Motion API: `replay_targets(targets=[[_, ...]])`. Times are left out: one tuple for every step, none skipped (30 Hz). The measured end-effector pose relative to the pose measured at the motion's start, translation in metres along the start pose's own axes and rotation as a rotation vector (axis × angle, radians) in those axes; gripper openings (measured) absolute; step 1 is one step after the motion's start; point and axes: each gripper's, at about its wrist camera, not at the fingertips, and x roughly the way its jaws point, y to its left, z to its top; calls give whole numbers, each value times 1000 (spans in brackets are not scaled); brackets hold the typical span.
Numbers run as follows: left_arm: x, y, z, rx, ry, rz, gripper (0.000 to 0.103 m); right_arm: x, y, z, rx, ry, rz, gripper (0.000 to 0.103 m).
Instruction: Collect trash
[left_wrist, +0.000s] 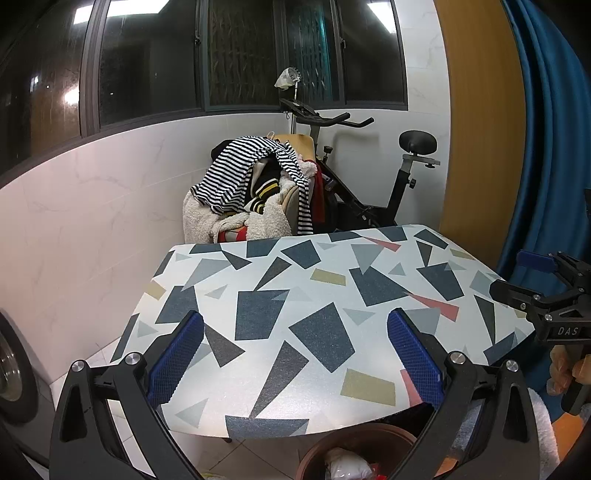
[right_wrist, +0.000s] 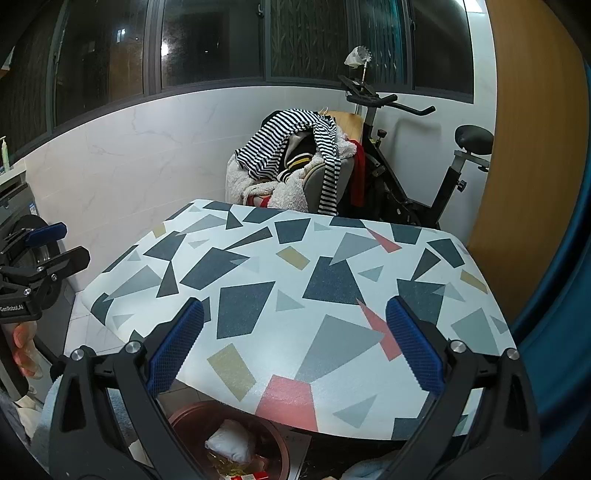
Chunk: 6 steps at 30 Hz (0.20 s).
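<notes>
Nothing that looks like trash shows on the patterned desk (left_wrist: 317, 295); what has been collected lies in the brown bin (right_wrist: 229, 439) on the floor just under the desk's near edge, where a white crumpled bag (right_wrist: 229, 445) and some red and yellowish scraps can be made out. Judged from that, the collecting is near its end or done, and the sensible step is a check of the desk's corners and of the floor around the bin before stopping; anything found should be gripped near its middle and let go only once it is well inside the bin's rim, since the desk overhangs part of the opening. The left tongs (left_wrist: 295, 354) are wide apart and hold nothing, level and pointing across the desk from its near edge towards the far edge. The right tongs (right_wrist: 295, 350) are likewise wide and empty, in much the same pose beside them towards the near right corner. A chair heaped with clothes (left_wrist: 255, 188) and an exercise bike (left_wrist: 369, 173) stand beyond the far edge.
</notes>
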Motion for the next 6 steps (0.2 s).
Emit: replay_targets(targets=[[0,0,0,-2,-1,2,97,0,0,0,-1,0,0,97],[0,0,0,-3,-1,2,97,0,0,0,-2,0,-1,97],[0,1,0,-5,0,1,97,0,0,0,-1,0,-1,97],[0,1,0,-4,0,-2,97,0,1,0,-1,0,-2,97],[0,1,0,-6,1,-4,97,0,-1,0,0,0,-3,97],[0,2,-1,-8,1,-5,97,0,0,0,-1,0,-1,97]])
